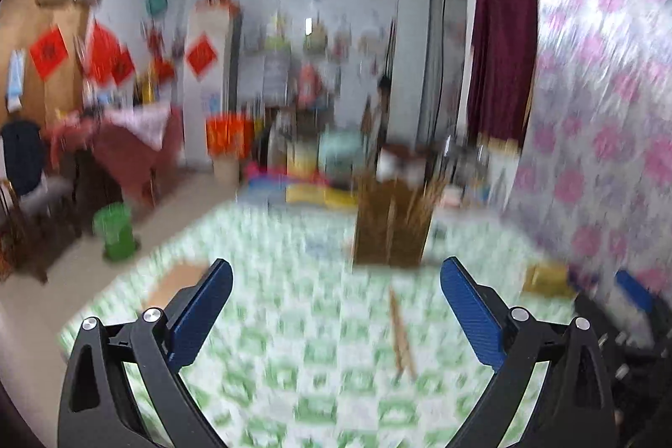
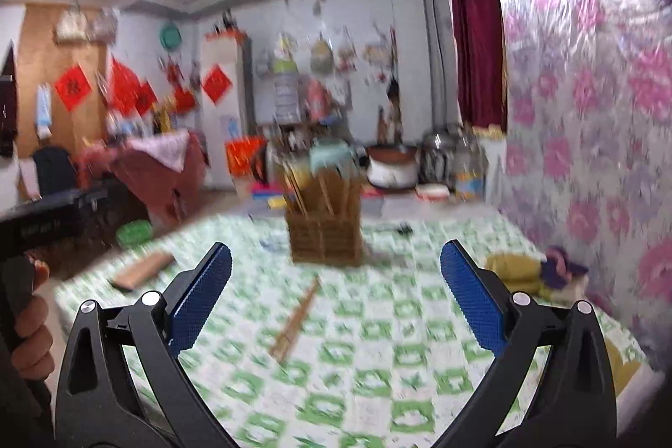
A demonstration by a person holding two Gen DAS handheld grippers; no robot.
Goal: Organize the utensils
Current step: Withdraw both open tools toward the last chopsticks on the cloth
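While most utensils already stood upright in woven holder (image 2: 325,225) at 12 o'clock, one wooden utensil (image 2: 296,320) was left flat on green-checked table (image 2: 378,364), well short of holder. Left tool (image 1: 336,315) and right tool (image 2: 336,303) were both seen spread wide, nothing gripped. Blur hid finer detail. Task judged mostly done.

Green-and-white checks, brown wood, blue pads

The surface (image 2: 378,343) wears a green-and-white checked cloth; the utensil holder (image 2: 325,234) and loose wooden utensil (image 2: 296,318) look tan-brown, though blurred; each black hand-held gripper (image 2: 336,280) has blue pads; the wall (image 2: 588,91) shows pink flowers.
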